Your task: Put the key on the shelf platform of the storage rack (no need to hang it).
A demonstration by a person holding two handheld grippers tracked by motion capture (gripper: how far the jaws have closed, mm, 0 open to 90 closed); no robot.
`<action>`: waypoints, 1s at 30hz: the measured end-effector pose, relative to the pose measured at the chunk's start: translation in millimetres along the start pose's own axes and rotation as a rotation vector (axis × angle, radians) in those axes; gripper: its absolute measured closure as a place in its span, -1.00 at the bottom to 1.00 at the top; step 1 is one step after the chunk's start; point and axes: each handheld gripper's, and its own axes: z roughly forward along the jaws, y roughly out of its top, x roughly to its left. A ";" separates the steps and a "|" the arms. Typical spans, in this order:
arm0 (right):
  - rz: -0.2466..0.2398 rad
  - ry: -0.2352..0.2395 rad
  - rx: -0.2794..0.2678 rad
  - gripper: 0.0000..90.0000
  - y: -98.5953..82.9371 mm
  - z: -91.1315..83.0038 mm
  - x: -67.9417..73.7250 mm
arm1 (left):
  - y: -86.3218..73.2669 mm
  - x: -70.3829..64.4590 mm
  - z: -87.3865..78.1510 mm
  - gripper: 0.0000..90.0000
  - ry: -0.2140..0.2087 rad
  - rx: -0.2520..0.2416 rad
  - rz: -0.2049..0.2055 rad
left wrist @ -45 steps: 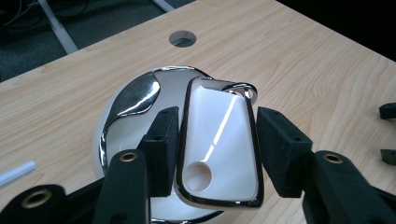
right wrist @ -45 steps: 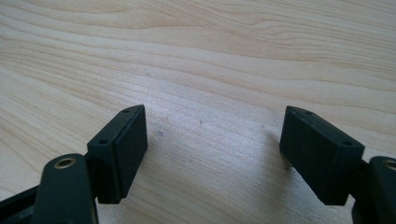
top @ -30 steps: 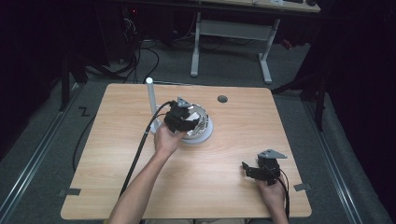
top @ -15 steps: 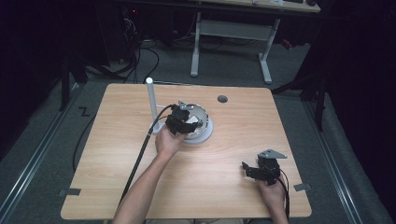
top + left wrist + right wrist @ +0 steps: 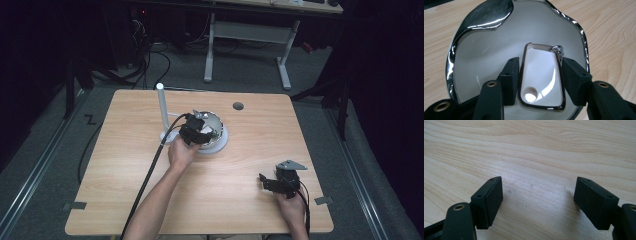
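Now the left gripper (image 5: 537, 82) has dropped into the dish (image 5: 486, 57), jaws closing around a white fob (image 5: 540, 75) (probably a pickup); the right gripper (image 5: 537, 202) rests wide open, empty.

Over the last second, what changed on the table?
The left tool shifted slightly along the round dish, where its jaws bracket a white chrome-rimmed key fob; whether they grip it is unclear. The right tool stayed open near the table's front right; dish and white post unmoved.
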 end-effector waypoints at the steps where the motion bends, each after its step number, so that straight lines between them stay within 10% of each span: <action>1: 0.000 0.000 0.000 -0.47 0.0 0.0 0.0 | -0.2 0.3 0.1 0.11 0.002 0.002 0.002; 30: 0.000 0.001 0.002 -0.47 0.0 -0.1 0.0 | 4.5 0.8 -40.4 -0.09 0.004 -0.075 0.018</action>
